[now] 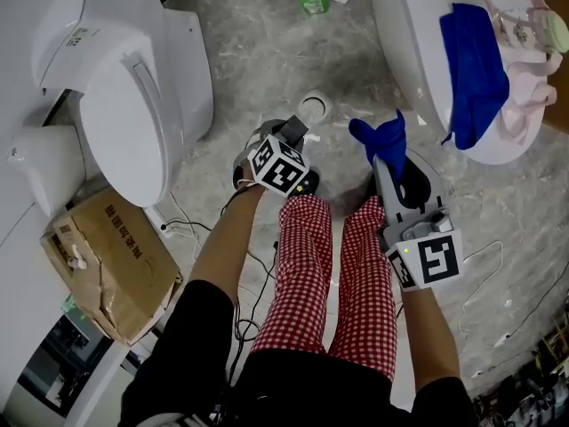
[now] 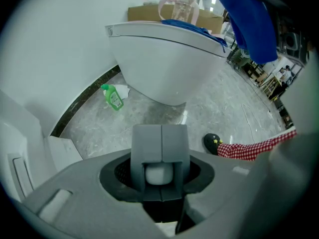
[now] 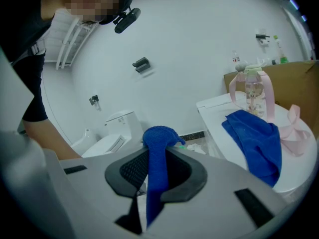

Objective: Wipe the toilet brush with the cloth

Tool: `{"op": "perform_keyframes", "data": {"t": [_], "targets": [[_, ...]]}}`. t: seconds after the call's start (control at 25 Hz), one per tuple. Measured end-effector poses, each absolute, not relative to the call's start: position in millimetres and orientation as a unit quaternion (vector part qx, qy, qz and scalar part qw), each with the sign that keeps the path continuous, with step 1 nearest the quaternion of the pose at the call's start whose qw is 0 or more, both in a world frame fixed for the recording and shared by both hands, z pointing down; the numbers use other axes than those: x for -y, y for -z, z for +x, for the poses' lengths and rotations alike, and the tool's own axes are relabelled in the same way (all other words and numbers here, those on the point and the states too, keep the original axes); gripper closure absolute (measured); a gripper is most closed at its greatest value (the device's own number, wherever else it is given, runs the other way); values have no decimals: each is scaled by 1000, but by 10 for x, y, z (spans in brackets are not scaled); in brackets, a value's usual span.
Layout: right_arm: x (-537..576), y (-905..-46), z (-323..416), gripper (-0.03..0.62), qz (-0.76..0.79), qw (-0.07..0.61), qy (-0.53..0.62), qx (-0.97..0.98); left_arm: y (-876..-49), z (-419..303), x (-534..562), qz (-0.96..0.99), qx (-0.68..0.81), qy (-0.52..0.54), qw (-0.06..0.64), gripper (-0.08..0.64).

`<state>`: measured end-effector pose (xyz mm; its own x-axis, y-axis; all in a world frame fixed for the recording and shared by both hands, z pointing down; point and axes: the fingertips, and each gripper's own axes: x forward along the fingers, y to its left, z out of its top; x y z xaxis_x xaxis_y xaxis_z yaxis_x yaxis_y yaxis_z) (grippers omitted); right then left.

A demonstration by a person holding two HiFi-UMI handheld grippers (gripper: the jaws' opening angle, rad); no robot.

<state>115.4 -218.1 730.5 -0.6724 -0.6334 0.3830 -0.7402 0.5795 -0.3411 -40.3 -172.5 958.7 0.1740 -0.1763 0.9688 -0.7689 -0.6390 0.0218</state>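
Right gripper (image 1: 388, 162) fingers pinch the blue cloth (image 1: 379, 135); left gripper (image 1: 294, 133) fingers clamp the toilet brush (image 2: 160, 142) handle just beside its white holder (image 1: 313, 106). Wiping looks yet to begin.

Red printed characters run along the top of the cardboard box (image 1: 111, 269) at the lower left, too small to read. A small sticker on the toilet (image 1: 133, 96) at the upper left and the label on the green bottle (image 1: 313, 0) at the top edge are equally illegible. The cubes on the left tongs (image 1: 295, 132) and right tongs (image 1: 384, 160) carry only black-and-white square markers.
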Motion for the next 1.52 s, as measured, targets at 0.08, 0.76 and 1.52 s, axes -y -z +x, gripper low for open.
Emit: {"op": "perform_keyframes", "data": {"t": [0.08,0.76,1.52], "targets": [[2167,-7290,1171,528,392,108,-241,881,-9558,-396,1724,719,329,-552,267,393],[2045,-7118,1220,528,414,99,-231,875,-9285,-426,1503,729,331,-543,253,393],[1974,-6804,1012,528,397,108,-212,886,-8859,-492,1424,741,356,-511,252,393]]}}
